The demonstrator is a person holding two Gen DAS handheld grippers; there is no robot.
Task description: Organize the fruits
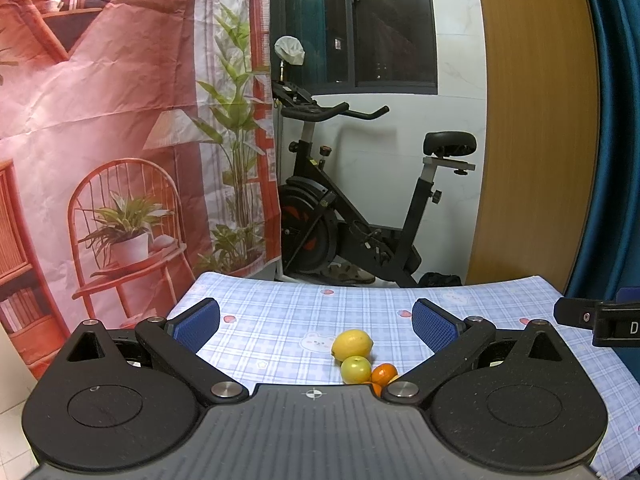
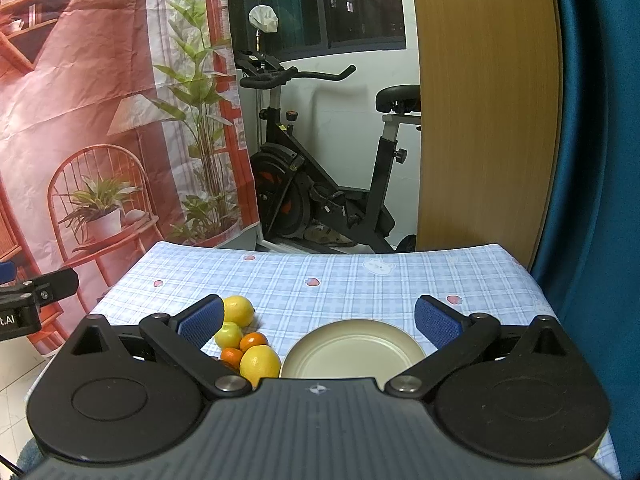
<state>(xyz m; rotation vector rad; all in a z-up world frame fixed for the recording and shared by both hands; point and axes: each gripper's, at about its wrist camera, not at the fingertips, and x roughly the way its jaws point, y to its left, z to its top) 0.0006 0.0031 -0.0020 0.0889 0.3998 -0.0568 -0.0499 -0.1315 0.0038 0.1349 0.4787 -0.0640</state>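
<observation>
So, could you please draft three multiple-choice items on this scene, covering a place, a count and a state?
1. Where does the fruit pile lie relative to the round beige plate in the right wrist view?
A. on it
B. to its left
C. behind it

2. How many small orange tangerines show in the right wrist view?
A. two
B. four
C. none

3. How does the right hand-held gripper stand?
A. shut on a lemon
B. shut on nothing
C. open

Answers:
1 B: the front yellow lemon sits on the blue checked tablecloth beside the plate's left rim.
2 A: one tangerine and another.
3 C: its blue pads stand wide apart, holding nothing.
</observation>
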